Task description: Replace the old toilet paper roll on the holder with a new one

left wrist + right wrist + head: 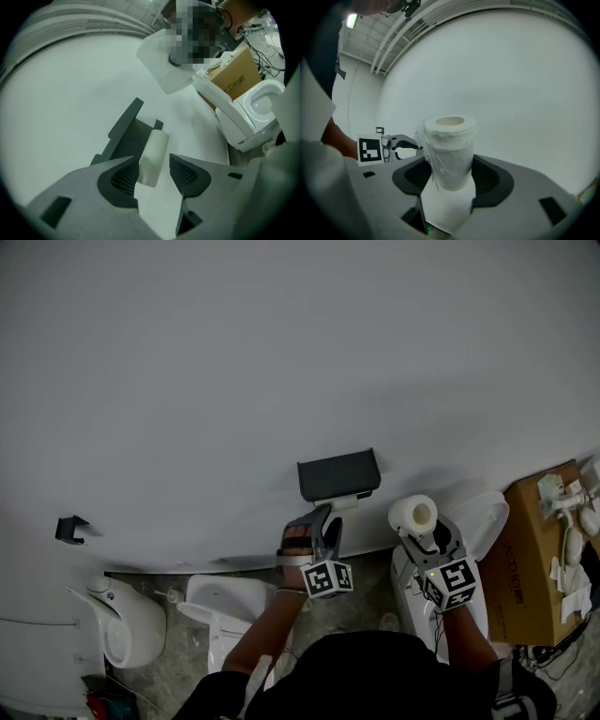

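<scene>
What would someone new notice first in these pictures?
A white toilet paper roll stands clamped in the right gripper, held up before the white wall. Just left of it, the dark holder hangs on that wall, and the left gripper has its open fingers around the holder's white bar.

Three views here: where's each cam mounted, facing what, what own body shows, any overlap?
Head view: on the head, steeply down at the holder on the wall; both forearms, left gripper, right gripper show.
Left gripper view: on the left gripper, along its open jaws straddling the holder's bar; only jaws show.
Right gripper view: on the right gripper, along jaws shut on the roll; left arm shows.
Shared: head and left gripper views both see the holder and box.
</scene>
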A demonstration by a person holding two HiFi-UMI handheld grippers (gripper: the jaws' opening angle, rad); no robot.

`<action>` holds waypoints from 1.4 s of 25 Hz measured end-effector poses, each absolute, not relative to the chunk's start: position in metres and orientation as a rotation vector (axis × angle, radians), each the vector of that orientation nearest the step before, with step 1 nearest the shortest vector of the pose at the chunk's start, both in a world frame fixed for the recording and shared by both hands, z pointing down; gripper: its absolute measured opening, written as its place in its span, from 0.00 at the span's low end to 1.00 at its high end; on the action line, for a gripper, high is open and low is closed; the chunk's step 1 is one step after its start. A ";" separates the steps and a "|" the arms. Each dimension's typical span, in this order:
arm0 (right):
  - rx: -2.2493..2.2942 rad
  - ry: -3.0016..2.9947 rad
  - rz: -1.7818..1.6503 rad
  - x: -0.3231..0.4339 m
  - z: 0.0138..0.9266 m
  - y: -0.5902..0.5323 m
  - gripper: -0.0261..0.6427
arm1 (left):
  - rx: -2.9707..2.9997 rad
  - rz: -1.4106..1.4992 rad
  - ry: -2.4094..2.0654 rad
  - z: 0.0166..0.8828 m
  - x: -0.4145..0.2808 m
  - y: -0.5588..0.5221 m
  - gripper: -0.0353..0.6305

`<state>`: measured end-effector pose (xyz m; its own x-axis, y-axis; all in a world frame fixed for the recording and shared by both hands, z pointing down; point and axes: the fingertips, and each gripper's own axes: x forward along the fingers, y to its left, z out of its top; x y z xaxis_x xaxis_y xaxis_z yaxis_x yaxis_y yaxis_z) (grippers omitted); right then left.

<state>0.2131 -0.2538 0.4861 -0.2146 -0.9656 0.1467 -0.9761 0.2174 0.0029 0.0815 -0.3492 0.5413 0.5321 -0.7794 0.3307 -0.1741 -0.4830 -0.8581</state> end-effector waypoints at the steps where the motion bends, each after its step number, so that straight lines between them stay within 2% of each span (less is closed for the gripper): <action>1: 1.886 -2.357 0.143 0.215 0.487 -0.253 0.42 | -1.936 -0.958 0.775 0.542 0.082 -0.352 0.34; 10: 1.889 -2.378 0.122 0.231 0.484 -0.252 0.42 | -1.763 -1.031 0.748 0.541 0.087 -0.367 0.34; 14: 1.870 -2.394 0.122 0.235 0.485 -0.256 0.42 | -1.721 -1.045 0.750 0.542 0.088 -0.369 0.31; 26: 1.828 -2.427 0.127 0.234 0.482 -0.258 0.42 | -1.718 -1.021 0.794 0.542 0.090 -0.363 0.29; 35: 1.883 -2.390 0.118 0.263 0.482 -0.245 0.42 | -1.737 -0.969 0.780 0.539 0.118 -0.355 0.29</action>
<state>0.2631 -0.2451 0.4824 -0.2322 -0.9648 0.1236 -0.9723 0.2339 -0.0009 0.1185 -0.3551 0.5388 0.4791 -0.8388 0.2584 -0.0734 -0.3317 -0.9405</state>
